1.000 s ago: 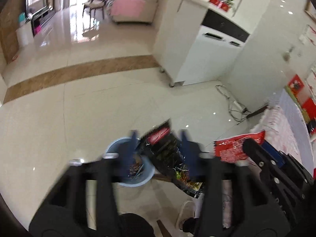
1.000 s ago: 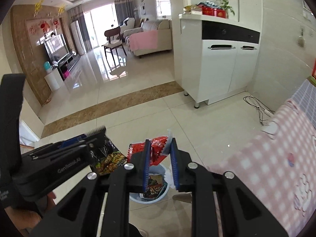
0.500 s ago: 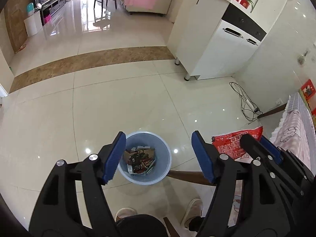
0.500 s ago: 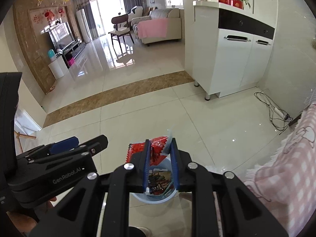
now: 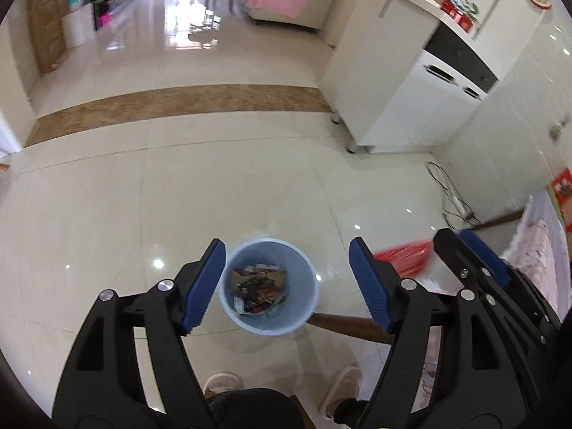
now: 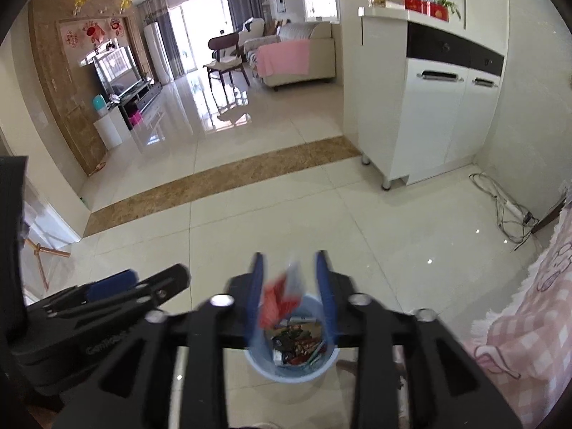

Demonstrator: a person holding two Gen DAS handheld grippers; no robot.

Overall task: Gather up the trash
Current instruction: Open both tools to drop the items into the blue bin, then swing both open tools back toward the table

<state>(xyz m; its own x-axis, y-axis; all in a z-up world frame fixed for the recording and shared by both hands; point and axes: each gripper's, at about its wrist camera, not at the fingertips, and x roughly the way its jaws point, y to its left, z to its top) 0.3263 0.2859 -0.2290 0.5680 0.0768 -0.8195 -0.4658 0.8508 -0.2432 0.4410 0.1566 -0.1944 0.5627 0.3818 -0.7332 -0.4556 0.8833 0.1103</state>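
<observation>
While its jaws are opening, the right gripper [image 6: 290, 286] has a blurred red snack wrapper [image 6: 277, 302] loose between its pads, above the light-blue waste bin [image 5: 307, 316] of wrappers on the tiled floor [image 5: 178, 196]. The left gripper [image 5: 287, 282] spreads wider, empty. A white cabinet [image 6: 429, 114] stands beyond.

The bin [image 5: 267, 286] is set on the floor [image 5: 178, 193], wrappers [image 5: 259, 291] piled in it. A cabinet [image 5: 404, 107] is seen beyond the bin, rightward; cables [image 5: 452, 196] are strewn right of it.
</observation>
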